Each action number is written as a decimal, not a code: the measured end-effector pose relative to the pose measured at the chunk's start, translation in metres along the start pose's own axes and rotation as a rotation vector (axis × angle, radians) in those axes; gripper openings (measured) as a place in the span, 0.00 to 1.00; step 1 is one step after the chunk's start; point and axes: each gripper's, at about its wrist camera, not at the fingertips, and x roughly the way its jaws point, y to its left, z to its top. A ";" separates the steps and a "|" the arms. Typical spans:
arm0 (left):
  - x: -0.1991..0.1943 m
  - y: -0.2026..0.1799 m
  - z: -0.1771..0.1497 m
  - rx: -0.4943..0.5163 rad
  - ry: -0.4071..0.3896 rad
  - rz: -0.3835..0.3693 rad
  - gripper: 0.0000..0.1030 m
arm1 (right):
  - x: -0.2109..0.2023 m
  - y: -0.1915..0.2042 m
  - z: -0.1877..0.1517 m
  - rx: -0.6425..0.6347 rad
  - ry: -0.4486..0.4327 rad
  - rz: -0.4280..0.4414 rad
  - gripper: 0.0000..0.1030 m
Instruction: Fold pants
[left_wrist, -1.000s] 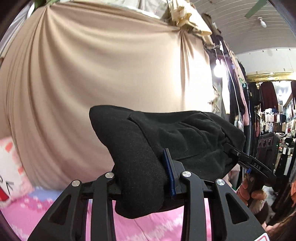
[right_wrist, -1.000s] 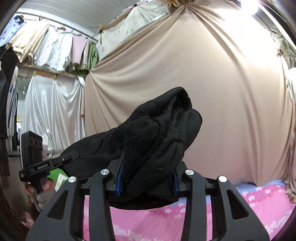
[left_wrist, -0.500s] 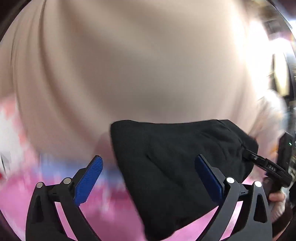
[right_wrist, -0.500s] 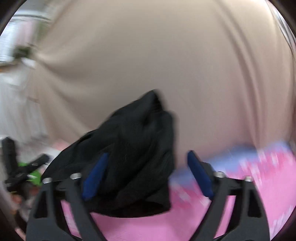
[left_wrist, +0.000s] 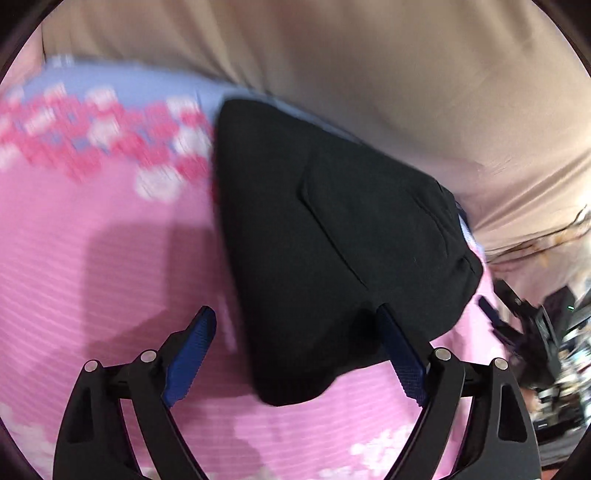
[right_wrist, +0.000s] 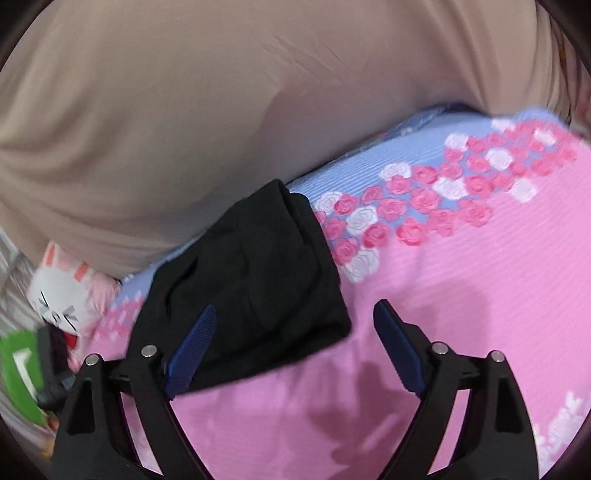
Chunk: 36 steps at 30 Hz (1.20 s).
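Note:
The black pants (left_wrist: 332, 240) lie as a folded bundle on the pink flowered bed sheet (left_wrist: 110, 258), their far edge by the blue border. My left gripper (left_wrist: 295, 311) stands open over the near end. The cloth lies loose between its blue pads (left_wrist: 192, 350), brushing the right one without being pinched. In the right wrist view the pants (right_wrist: 251, 280) lie left of centre. My right gripper (right_wrist: 295, 308) is open too, its left pad against the bundle's near edge and its right pad over bare sheet (right_wrist: 461, 295). The right gripper (left_wrist: 517, 314) also shows blurred at the left view's right edge.
A beige curtain (right_wrist: 184, 110) hangs right behind the bed. A white and pink bunny cushion (right_wrist: 59, 291) and something green (right_wrist: 18, 369) sit at the bed's left end. Shop clutter (left_wrist: 565, 350) fills the far right. Pink sheet spreads right of the pants.
Both grippers held the pants up in front of the curtain. They have opened wide, let go and tipped down towards the bed, and the pants now rest on the sheet.

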 end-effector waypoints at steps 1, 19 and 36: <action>0.002 0.001 0.000 -0.026 -0.006 -0.014 0.83 | 0.010 -0.003 0.003 0.031 0.021 0.010 0.82; -0.040 -0.005 0.029 0.156 -0.159 0.265 0.29 | 0.012 0.031 -0.025 -0.077 -0.046 -0.106 0.51; -0.025 -0.009 0.019 0.107 -0.115 0.212 0.44 | 0.026 0.072 -0.013 -0.213 -0.011 -0.123 0.35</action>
